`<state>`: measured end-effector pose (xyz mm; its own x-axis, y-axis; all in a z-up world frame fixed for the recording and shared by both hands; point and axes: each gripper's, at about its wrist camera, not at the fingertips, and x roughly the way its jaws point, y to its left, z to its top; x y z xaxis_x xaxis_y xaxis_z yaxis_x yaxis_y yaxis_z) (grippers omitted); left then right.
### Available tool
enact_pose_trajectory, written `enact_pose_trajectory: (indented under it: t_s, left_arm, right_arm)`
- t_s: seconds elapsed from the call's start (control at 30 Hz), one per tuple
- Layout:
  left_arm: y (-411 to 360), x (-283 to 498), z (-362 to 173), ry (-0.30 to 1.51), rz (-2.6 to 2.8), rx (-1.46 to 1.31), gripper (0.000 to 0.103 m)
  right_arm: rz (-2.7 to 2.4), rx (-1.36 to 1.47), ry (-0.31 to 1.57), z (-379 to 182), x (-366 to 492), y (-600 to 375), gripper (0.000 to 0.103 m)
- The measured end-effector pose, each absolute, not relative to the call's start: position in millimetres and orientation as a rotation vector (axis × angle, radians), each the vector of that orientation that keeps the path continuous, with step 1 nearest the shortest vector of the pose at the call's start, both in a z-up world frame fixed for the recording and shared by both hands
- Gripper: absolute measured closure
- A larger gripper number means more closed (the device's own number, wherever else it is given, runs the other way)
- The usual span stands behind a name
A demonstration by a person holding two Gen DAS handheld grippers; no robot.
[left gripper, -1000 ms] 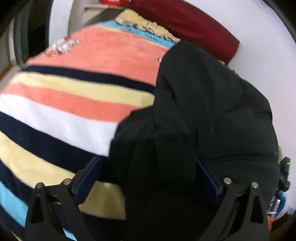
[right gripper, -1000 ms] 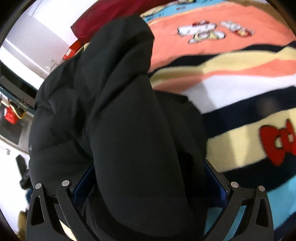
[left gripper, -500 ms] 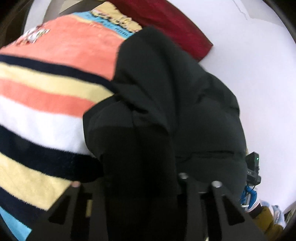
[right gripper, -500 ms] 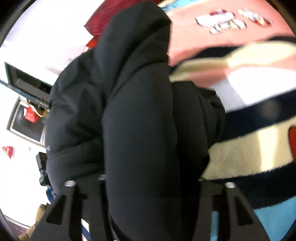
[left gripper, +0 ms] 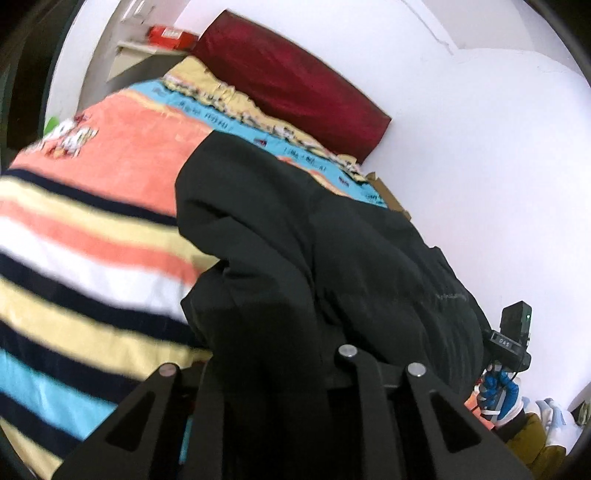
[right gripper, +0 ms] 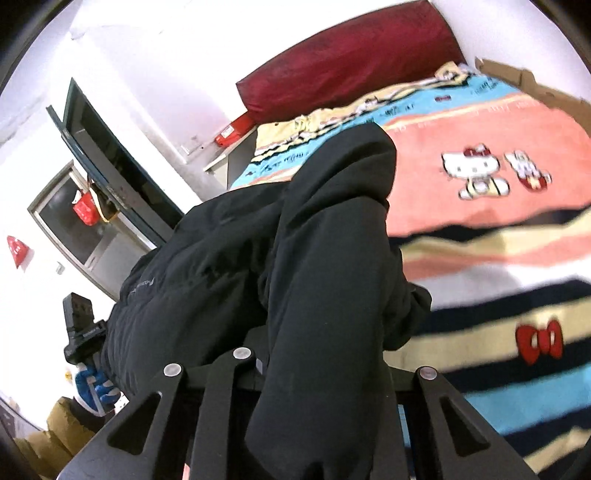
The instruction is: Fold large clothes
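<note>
With both the left gripper [left gripper: 266,373] and right gripper [right gripper: 321,369] clamped on the puffy black padded jacket [left gripper: 332,240], lift evenly so its bulk clears the striped fleece blanket [left gripper: 92,236].

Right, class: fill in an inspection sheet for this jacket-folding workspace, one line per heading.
Surface: striped Hello Kitty blanket covering a bed.
Job's things: black padded jacket heaped on the blanket, lifted at both ends.
Clutter: dark red pillow at the head; cardboard along the bed edge.
Grippers: left gripper and right gripper each shut on jacket fabric.
Cables: nothing seen.
Surroundings: white wall; dark door; red box on a shelf.
</note>
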<state>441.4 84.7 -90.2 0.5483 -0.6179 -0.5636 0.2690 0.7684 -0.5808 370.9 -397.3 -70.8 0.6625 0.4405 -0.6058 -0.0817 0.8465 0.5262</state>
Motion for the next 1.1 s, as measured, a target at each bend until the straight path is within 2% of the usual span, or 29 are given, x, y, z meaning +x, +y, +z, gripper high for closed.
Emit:
enact_pose_trajectory:
  t_s: [0.1,0.2,0.27,0.4,0.47,0.57,0.87,1.1]
  left_arm:
    - [90,427,-118,0.903,-0.504,-0.413,0.086]
    - [94,419,-144,0.942,-0.453,-0.371,0.078]
    - [100,419,-148,0.954,-0.424,-0.373,0.067]
    - [113,419,-147,0.977,-0.406,-0.381,0.062]
    - [118,413,-138,0.96,-0.369,-0.348,0.05]
    - [133,393,-117,0.921,-0.333,-0.376,0.045]
    - [140,308,-35,0.821,-0.192,-0.223,0.045]
    - [102,220,-8,0.761,-0.13,-0.097,0.044]
  right_arm:
    - [0.287,0.518,0.866,-101,356,-399,0.084]
    - [0.228,0.507,0.937,-137,344,-399,0.08]
    - [0.2,0.551,0.937,-148,340,-407,0.071]
    - [0.078,0.527,0.903,-137,323,-421,0.031]
    - [0.038,0.514,0.88,-123,312,-429,0.029]
    - [0.005,0.476,0.859,-100,290,-431,0.027]
    - [0.001,0.354,0.805,-46,220,-386,0.025]
    - [0.046,0.269,0.802,-30,155,-330,0.021]
